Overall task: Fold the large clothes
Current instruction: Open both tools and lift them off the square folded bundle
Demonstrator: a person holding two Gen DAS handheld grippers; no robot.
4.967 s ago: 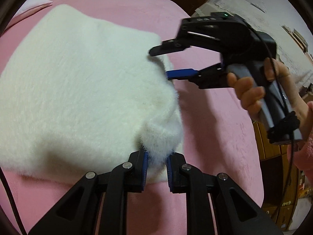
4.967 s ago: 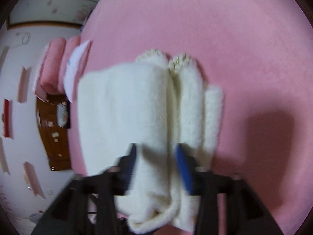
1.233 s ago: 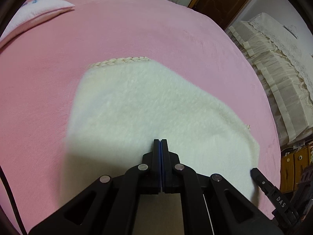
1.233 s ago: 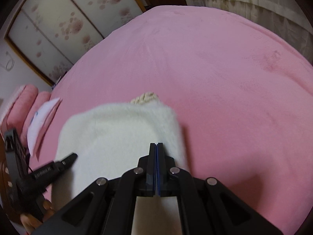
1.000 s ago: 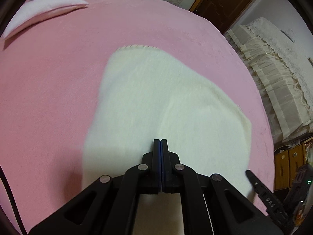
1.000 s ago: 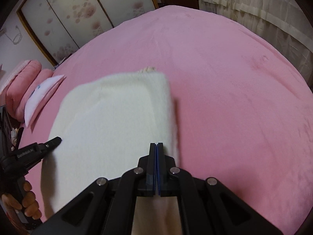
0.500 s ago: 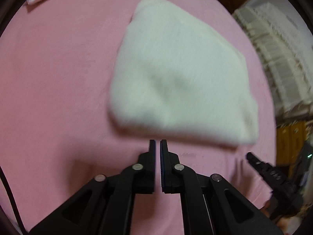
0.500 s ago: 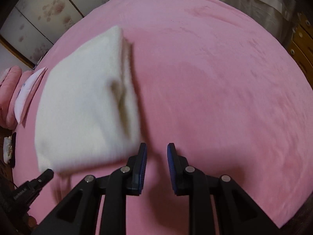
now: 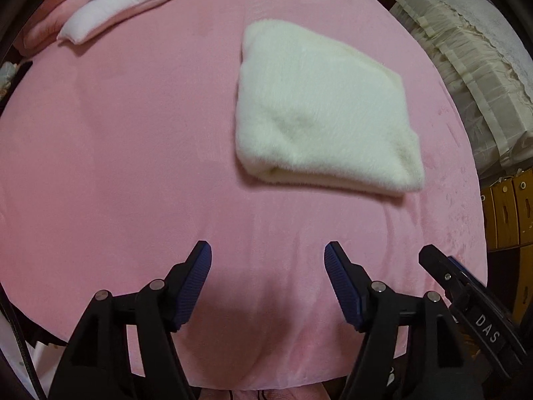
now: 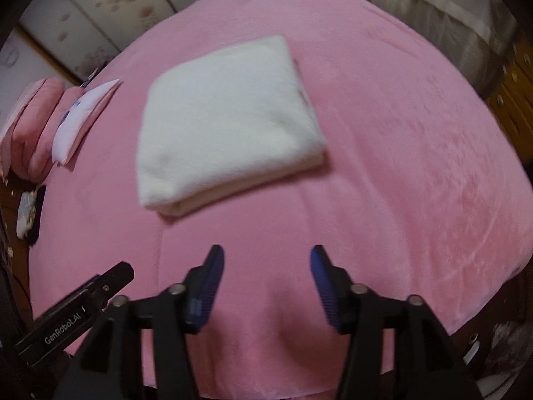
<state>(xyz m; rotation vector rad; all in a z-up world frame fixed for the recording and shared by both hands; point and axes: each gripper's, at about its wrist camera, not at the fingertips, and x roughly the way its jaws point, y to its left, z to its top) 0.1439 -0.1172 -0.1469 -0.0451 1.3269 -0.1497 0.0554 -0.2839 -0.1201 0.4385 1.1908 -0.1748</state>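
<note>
Change: both tongs have just been opening, with nothing between their pads; a second ago each pair was clenched low over the white garment, and now they sit back from it above bare pink bed.
Left tongs (image 9: 267, 260): released, blue ribbed pads spread wide, empty; in the left view the garment lies at about 1 o'clock from them, well apart.
Right tongs (image 10: 265, 263): released, empty; in the right view the garment lies at about 11 o'clock, well apart. One tip of them shows at the left view's 4 o'clock edge.
Garment (image 9: 319, 110): rests alone on the bed, folded into a compact, roughly square pad, stacked layers showing along the near edge. Untouched by either tool.
Meaning: the fold looks finished. Letting go and backing off reads as the close of this piece; I judge little or nothing left to do on it, unless the near edge wants squaring.
Garment texture: thick, fluffy, plush white pile; soft rounded corners, a shallow dent on top. It will likely sag or spring open if nudged.
Bed (image 9: 133, 133): smooth pink velvety cover, faint creases near the edge, filling most of both views.
Pillow (image 9: 113, 10): pale pink, plump, at the left view's 11 o'clock, far from the garment.
</note>
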